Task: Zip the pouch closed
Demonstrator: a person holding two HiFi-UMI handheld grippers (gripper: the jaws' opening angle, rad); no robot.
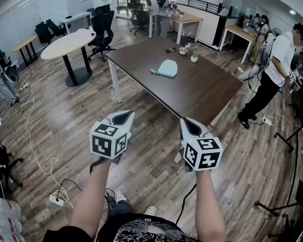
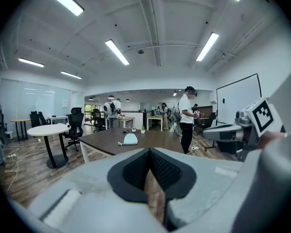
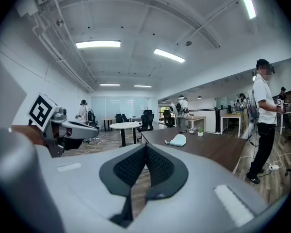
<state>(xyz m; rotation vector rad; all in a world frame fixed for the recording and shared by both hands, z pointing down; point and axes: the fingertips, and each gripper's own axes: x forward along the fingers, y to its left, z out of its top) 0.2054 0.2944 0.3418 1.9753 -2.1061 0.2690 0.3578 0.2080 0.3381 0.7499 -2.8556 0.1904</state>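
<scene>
A pale mint pouch (image 1: 167, 68) lies on the dark brown table (image 1: 202, 92), well ahead of both grippers. It also shows small in the left gripper view as the pouch (image 2: 130, 139) and in the right gripper view as the pouch (image 3: 177, 140). My left gripper (image 1: 123, 117) and right gripper (image 1: 190, 125) hang side by side in the air short of the table's near corner. Both are shut, with nothing between their pads. In the left gripper view the right gripper (image 2: 218, 132) shows at the right; in the right gripper view the left gripper (image 3: 87, 128) shows at the left.
A small potted plant (image 1: 194, 57) and small items stand at the table's far end. A round white table (image 1: 68, 43) with office chairs (image 1: 102, 28) is at the left. A person in a white shirt (image 1: 275, 69) stands right of the table. Cables and a power strip (image 1: 57, 199) lie on the wood floor.
</scene>
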